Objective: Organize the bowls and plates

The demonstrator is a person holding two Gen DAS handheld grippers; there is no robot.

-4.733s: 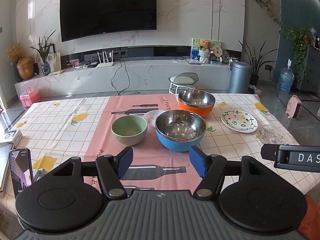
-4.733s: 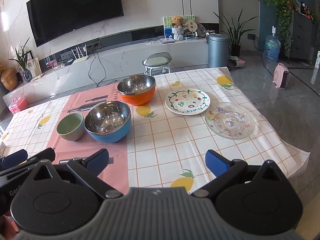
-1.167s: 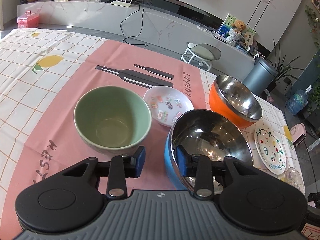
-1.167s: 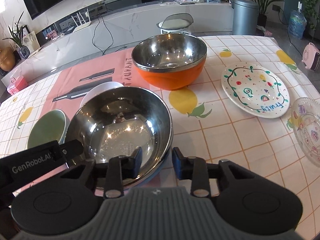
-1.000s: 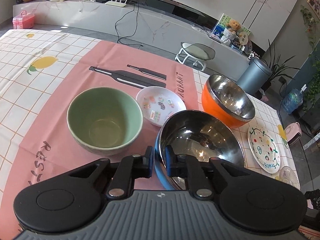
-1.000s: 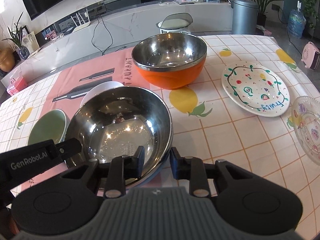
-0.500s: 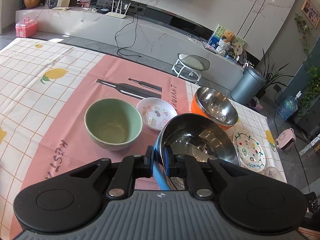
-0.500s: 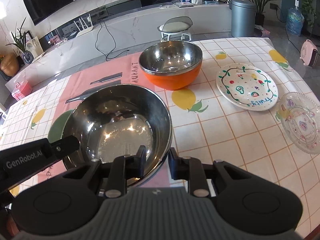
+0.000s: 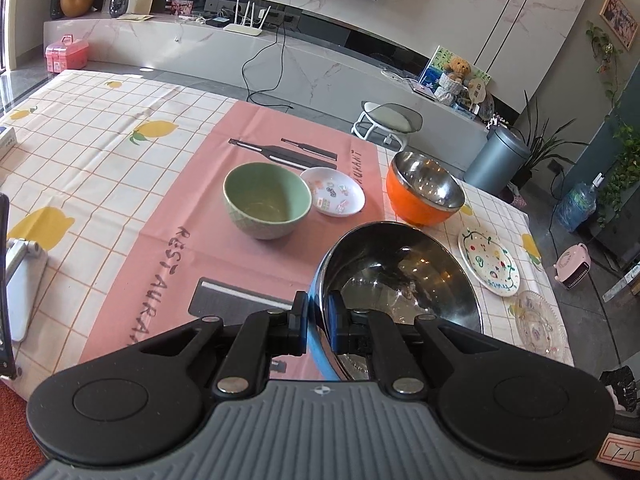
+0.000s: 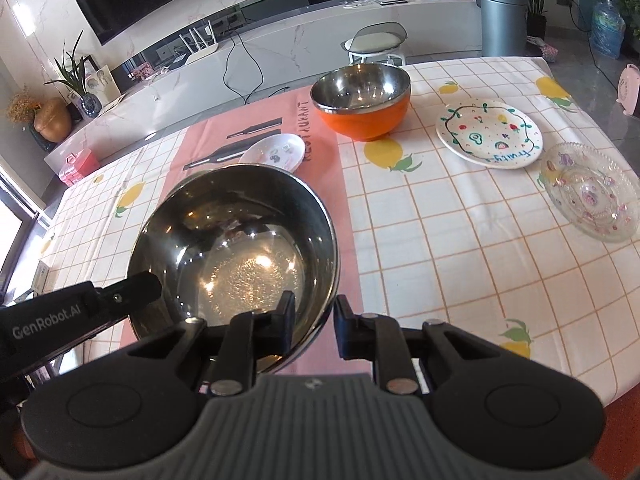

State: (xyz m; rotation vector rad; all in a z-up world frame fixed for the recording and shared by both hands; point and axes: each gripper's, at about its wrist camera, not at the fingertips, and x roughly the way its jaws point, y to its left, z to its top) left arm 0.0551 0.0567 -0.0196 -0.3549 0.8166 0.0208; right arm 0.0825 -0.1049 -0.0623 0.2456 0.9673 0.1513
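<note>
Both grippers hold the blue steel-lined bowl (image 9: pixel 400 280) by its rim, lifted above the table. My left gripper (image 9: pixel 318 322) is shut on its left rim; my right gripper (image 10: pixel 314 328) is shut on its right rim (image 10: pixel 240 248). The orange steel bowl (image 9: pixel 424 190) (image 10: pixel 362 100) stands beyond. A green bowl (image 9: pixel 266 200) and a small white dish (image 9: pixel 333 197) (image 10: pixel 276 152) sit on the pink runner. A painted white plate (image 9: pixel 489 266) (image 10: pixel 489 132) and a clear glass plate (image 9: pixel 538 324) (image 10: pixel 590 190) lie to the right.
The table carries a checked lemon tablecloth (image 10: pixel 440 240) with a pink runner (image 9: pixel 160 240). A phone on a stand (image 9: pixel 16 280) is at the left edge. The table's right edge drops off just past the glass plate.
Both grippers closed on the blue bowl's rim about a second ago and have raised it off the table. The other dishes have not moved.
</note>
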